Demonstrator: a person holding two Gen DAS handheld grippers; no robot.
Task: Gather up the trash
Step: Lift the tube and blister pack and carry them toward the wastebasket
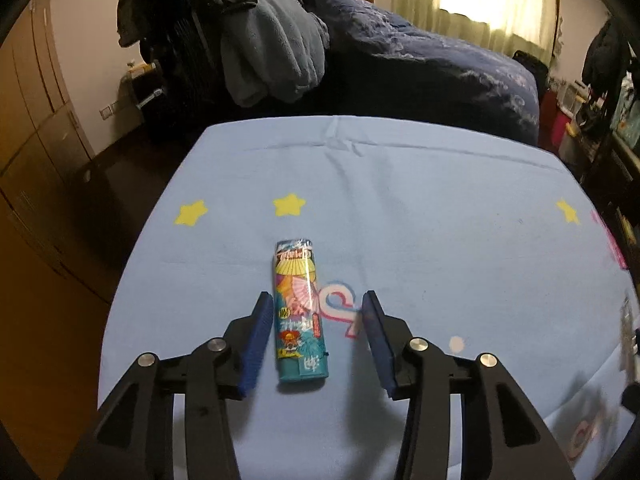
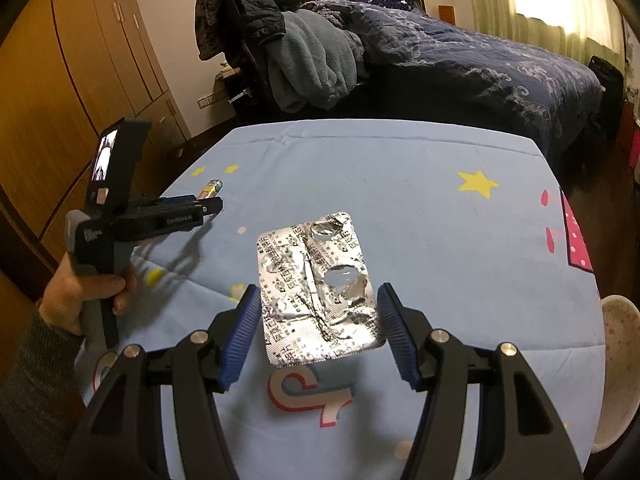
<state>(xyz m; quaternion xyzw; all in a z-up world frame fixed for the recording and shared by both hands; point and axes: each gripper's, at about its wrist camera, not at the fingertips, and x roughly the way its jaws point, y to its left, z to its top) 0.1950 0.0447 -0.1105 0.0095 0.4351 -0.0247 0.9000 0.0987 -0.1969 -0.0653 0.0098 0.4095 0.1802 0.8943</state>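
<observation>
A colourful teal snack wrapper (image 1: 299, 312) lies flat on the light blue cloth (image 1: 440, 208), between the fingers of my left gripper (image 1: 317, 300), which is open and just above it. A silver used pill blister sheet (image 2: 318, 286) lies on the cloth between the fingers of my right gripper (image 2: 318, 294), which is open around it. In the right wrist view the left gripper (image 2: 210, 202) shows at the left, held by a hand, with the wrapper's tip (image 2: 212, 188) beyond it.
A white patterned bowl (image 2: 618, 360) sits at the table's right edge. A bed with dark blue bedding (image 2: 480, 64) and a chair piled with clothes (image 2: 280, 48) stand behind the table. Wooden wardrobes (image 2: 60, 80) line the left wall.
</observation>
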